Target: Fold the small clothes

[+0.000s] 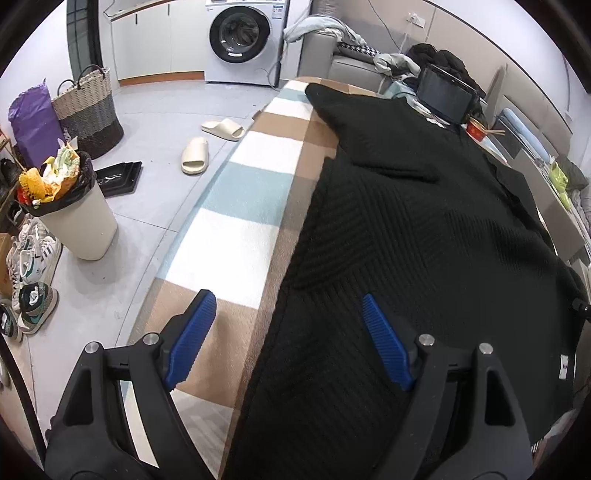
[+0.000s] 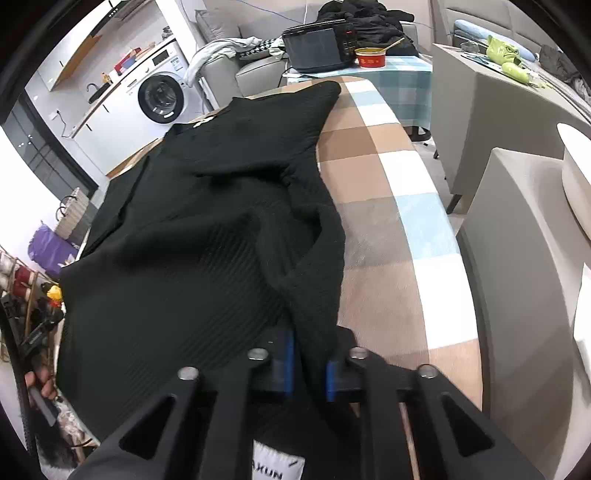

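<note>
Folding a black knit sweater [image 2: 177,229] on the checked bench [image 2: 373,155].
My right tool [image 2: 310,369] pinched its hem; my left tool [image 1: 284,332] gaped, empty.

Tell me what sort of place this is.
Most likely a lived-in home, a combined living and laundry space: a front-loading washing machine, a grey sofa strewn with clothes, and slippers on the floor.

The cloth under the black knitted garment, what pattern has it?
Checked cloth: tan, white and pale blue squares; clearest in the right wrist view.
</note>
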Tool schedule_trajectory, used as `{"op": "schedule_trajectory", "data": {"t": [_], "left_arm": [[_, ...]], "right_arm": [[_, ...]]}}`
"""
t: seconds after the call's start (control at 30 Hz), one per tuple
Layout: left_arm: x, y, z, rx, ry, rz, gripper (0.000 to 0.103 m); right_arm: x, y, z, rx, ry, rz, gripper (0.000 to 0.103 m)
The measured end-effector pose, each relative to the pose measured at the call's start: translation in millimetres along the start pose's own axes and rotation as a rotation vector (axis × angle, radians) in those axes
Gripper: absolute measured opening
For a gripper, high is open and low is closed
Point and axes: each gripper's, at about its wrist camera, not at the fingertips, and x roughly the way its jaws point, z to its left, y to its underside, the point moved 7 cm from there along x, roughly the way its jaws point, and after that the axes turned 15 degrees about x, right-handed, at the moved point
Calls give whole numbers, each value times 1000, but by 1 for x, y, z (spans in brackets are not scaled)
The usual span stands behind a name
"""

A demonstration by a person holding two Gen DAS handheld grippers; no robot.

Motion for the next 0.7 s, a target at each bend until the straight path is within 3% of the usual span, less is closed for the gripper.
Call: {"op": "schedule_trajectory", "data": {"t": [0.03, 0.1, 0.27, 0.37, 0.43, 0.5, 0.57, 0.6, 0.7], "left_arm": [[1, 2, -1, 8, 1, 5, 79], [3, 4, -1, 20, 8, 10, 79], [11, 4, -8, 66, 17, 18, 77], [12, -1, -15, 98, 15, 1, 53], [13, -3, -19, 121, 6, -9, 25], [11, -3, -21, 121, 28, -10, 9], [8, -3, -22, 113, 46, -12, 7], [6, -1, -21, 113, 48, -15, 6], [-4, 9, -19, 103, 64, -12, 6]], "right_arm": [[-3, 2, 0, -2, -6, -1, 35], [-11, 9, -4, -10, -17, -4, 44], [-20, 31, -21, -26, -6, 13, 45], [-17, 36, -30, -6, -8, 15, 45], [-14, 37, -31, -4, -29, 7, 45], [-12, 37, -29, -17, -33, -1, 44], [-8, 37, -26, -39, -33, 0, 25], [-7, 38, -25, -53, -26, 9, 6], [-10, 42, -14, -71, -73, 44, 4]]}}
